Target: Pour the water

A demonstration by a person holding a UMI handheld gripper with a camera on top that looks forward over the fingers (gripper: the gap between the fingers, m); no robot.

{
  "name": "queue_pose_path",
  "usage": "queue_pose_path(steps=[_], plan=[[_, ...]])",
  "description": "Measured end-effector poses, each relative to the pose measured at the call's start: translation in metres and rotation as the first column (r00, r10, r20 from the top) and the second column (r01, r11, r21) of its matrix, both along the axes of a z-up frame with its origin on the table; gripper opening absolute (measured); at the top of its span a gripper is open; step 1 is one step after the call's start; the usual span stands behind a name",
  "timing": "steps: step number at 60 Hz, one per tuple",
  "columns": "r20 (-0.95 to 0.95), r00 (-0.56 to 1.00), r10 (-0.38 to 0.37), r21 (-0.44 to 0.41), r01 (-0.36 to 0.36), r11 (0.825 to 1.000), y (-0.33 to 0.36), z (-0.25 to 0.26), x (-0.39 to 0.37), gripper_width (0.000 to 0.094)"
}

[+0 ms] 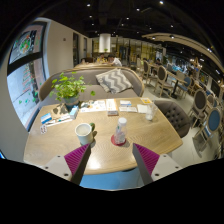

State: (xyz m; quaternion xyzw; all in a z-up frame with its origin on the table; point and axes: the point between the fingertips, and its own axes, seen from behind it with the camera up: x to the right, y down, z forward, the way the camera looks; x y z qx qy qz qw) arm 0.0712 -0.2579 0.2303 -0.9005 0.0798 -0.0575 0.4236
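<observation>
A small clear water bottle with a pale cap stands upright on a pink coaster on the wooden table. A white cup stands to its left, near the table's front edge. My gripper is held back over the near edge of the table, its fingers wide apart with nothing between them. The magenta pads flank the view, and the bottle stands ahead of the fingers, slightly right of centre. The cup is just beyond the left fingertip.
A potted green plant stands at the table's far left, with papers and booklets across the far side. A grey sofa with a striped cushion lies beyond, chairs stand at the right.
</observation>
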Motion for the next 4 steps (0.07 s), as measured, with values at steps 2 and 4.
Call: queue_pose_path(steps=[2,4], plan=[[0.01,1.0,0.003,-0.008,-0.003,1.0,-0.0005,-0.0017,0.0007,0.0854],[0.023,1.0,0.006,-0.01,-0.006,1.0,-0.0007,-0.0022,0.0022,0.0857]])
